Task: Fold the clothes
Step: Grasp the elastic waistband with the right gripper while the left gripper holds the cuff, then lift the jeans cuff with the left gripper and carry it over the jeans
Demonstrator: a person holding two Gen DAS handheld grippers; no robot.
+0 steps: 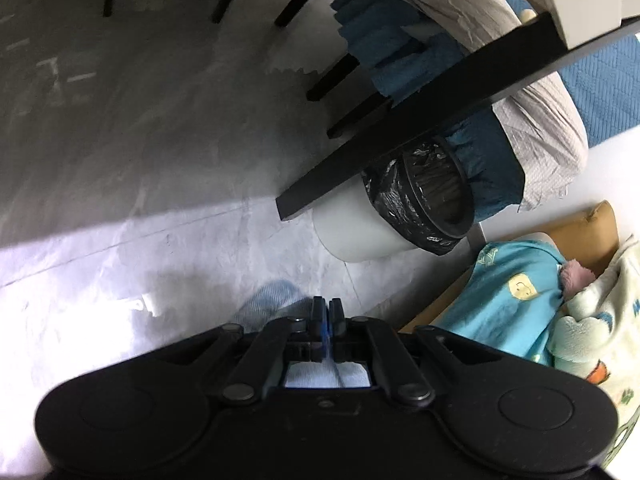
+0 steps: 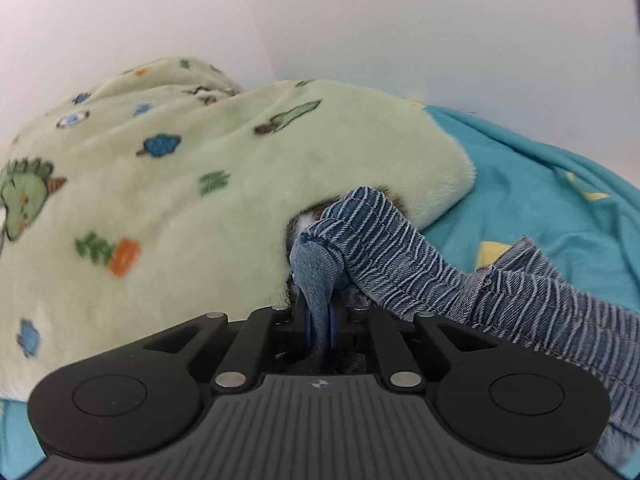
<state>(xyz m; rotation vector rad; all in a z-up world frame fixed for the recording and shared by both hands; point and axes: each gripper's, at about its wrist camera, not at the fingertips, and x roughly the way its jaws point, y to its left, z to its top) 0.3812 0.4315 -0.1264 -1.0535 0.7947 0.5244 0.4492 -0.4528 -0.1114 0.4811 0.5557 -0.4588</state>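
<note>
Two grippers, one garment: the right gripper (image 2: 320,320) pinches a bunched fold of denim between its blue pads, the cloth rising out of the jaws into a knot of gathered fabric. From that knot the jeans' elastic waistband (image 2: 400,256) runs away to the right and downward across the right wrist view, its ribbed stitching pulled into a band that leaves the picture at the lower right edge. That band is the long axis of what can be seen of the denim trousers (image 2: 540,304), and it points away from the right tool toward the side where the other hand would be; whether it reaches there, neither view shows.

The left gripper (image 1: 328,312) has its jaws pressed together. A thin strip of blue shows between its pads and pale blue cloth (image 1: 272,304) sits just beyond its tips and beneath its body, likely the same garment, though the blur leaves that unsure.

Behind the right tool lies a pale green fleece blanket (image 2: 160,184) printed with dinosaurs, touching the denim, and beside it a turquoise garment (image 2: 540,184). The left view looks down on a grey floor (image 1: 140,140), a white bin (image 1: 360,232) lined with a black bag, and a dark table edge (image 1: 400,128).

As a judgement, the waistband looks ready to be drawn straight between the two hands before any fold.
</note>
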